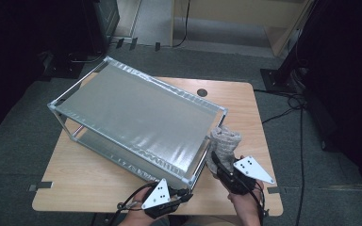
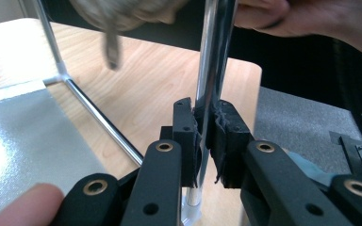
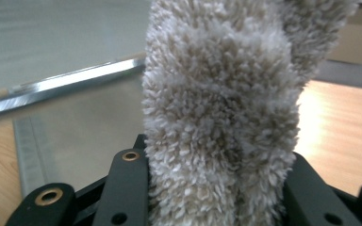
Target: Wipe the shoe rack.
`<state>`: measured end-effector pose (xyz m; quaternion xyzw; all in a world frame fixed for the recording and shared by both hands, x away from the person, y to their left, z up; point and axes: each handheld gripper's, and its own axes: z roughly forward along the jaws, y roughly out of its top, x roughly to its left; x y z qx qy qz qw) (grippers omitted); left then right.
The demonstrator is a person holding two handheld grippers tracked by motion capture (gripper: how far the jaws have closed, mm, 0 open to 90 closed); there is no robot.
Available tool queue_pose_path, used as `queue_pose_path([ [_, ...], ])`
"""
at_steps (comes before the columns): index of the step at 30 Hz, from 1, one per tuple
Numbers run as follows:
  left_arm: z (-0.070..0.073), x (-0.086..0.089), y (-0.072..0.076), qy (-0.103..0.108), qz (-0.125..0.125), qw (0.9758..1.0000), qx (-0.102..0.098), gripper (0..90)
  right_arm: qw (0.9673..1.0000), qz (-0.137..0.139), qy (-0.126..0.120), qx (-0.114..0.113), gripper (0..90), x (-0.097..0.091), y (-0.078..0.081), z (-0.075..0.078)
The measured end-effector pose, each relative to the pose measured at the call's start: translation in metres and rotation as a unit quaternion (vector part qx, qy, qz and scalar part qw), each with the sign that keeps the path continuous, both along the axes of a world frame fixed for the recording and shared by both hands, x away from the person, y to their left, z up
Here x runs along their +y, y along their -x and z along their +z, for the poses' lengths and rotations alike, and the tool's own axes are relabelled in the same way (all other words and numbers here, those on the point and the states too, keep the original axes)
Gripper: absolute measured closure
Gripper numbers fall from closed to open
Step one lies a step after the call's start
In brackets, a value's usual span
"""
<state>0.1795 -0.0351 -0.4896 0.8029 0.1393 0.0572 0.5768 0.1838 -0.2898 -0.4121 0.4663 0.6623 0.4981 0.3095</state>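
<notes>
A silver metal shelf rack with two sheet-metal levels stands slantwise on the wooden table. At the rack's near corner, my left gripper is shut on the upright corner post; in the left gripper view its pads clamp the chrome tube from both sides. My right gripper is just right of that corner, shut on a fluffy beige cloth that stands up out of its jaws. In the right gripper view the cloth covers the pads, with the rack's top rail behind it.
The rack takes up most of the table, leaving bare wood at the front left and a strip on the right. A round cable hole lies at the far edge. Cables run over the grey carpet to the right.
</notes>
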Motion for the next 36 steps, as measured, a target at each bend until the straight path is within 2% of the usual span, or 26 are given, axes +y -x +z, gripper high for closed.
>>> queue_pose_path([
  [4,-0.001,-0.008,-0.017,0.003,0.0,1.0,0.0,80.5,0.9989,-0.033,-0.012,0.03,65.0,-0.019,0.005,-0.013],
  [7,-0.002,-0.016,-0.032,0.008,0.004,1.0,0.003,80.2,0.9946,-0.068,-0.008,0.077,64.9,-0.036,0.011,-0.037],
  [8,-0.002,-0.018,-0.037,0.01,0.006,0.9999,0.005,80.1,0.9935,-0.076,-0.006,0.084,64.9,-0.039,0.012,-0.043],
  [10,-0.002,-0.022,-0.046,0.013,0.01,0.9999,0.005,80.0,0.9893,-0.094,-0.009,0.111,64.8,-0.047,0.016,-0.059],
  [11,-0.003,-0.023,-0.049,0.013,0.012,0.9998,0.007,79.9,0.9886,-0.097,-0.009,0.115,64.8,-0.048,0.017,-0.062],
  [13,-0.002,-0.025,-0.059,0.014,0.022,0.9996,0.012,79.5,0.9853,-0.107,-0.006,0.133,64.7,-0.05,0.019,-0.073],
  [14,-0.002,-0.025,-0.059,0.014,0.022,0.9996,0.012,78.9,0.9853,-0.107,-0.006,0.133,64.7,-0.05,0.019,-0.073],
  [15,-0.001,-0.025,-0.065,0.025,0.03,0.999,0.022,78.9,0.9845,-0.107,-0.002,0.139,64.5,-0.049,0.02,-0.079],
  [17,0.002,-0.021,-0.072,0.033,0.032,0.9985,0.029,71.1,0.9833,-0.105,0.006,0.149,64.2,-0.044,0.022,-0.089],
  [19,0.004,-0.013,-0.074,0.036,0.029,0.9986,0.027,63.2,0.9848,-0.094,-0.002,0.146,63.6,-0.038,0.025,-0.092],
  [22,0.006,-0.001,-0.073,0.043,0.027,0.9982,0.033,53.1,0.9908,-0.054,-0.027,0.121,61.0,-0.03,0.031,-0.092],
  [26,0.006,0.02,-0.072,0.056,0.042,0.9966,0.043,49.6,0.9958,0.0,-0.024,0.089,58.9,-0.013,0.038,-0.09],
  [28,0.005,0.033,-0.072,0.06,0.054,0.9957,0.046,49.3,0.9971,0.013,-0.029,0.069,58.2,-0.005,0.037,-0.088],
  [32,0.005,0.058,-0.07,0.059,0.084,0.9936,0.045,49.3,0.9971,0.03,-0.061,0.034,55.4,0.01,0.032,-0.082],
  [34,0.004,0.071,-0.068,0.059,0.099,0.9923,0.045,49.3,0.9977,0.031,-0.057,0.019,50.2,0.018,0.028,-0.082],
  [36,0.004,0.084,-0.066,0.06,0.114,0.9906,0.047,49.5,0.9967,0.045,-0.067,0.009,47.8,0.025,0.023,-0.082],
])
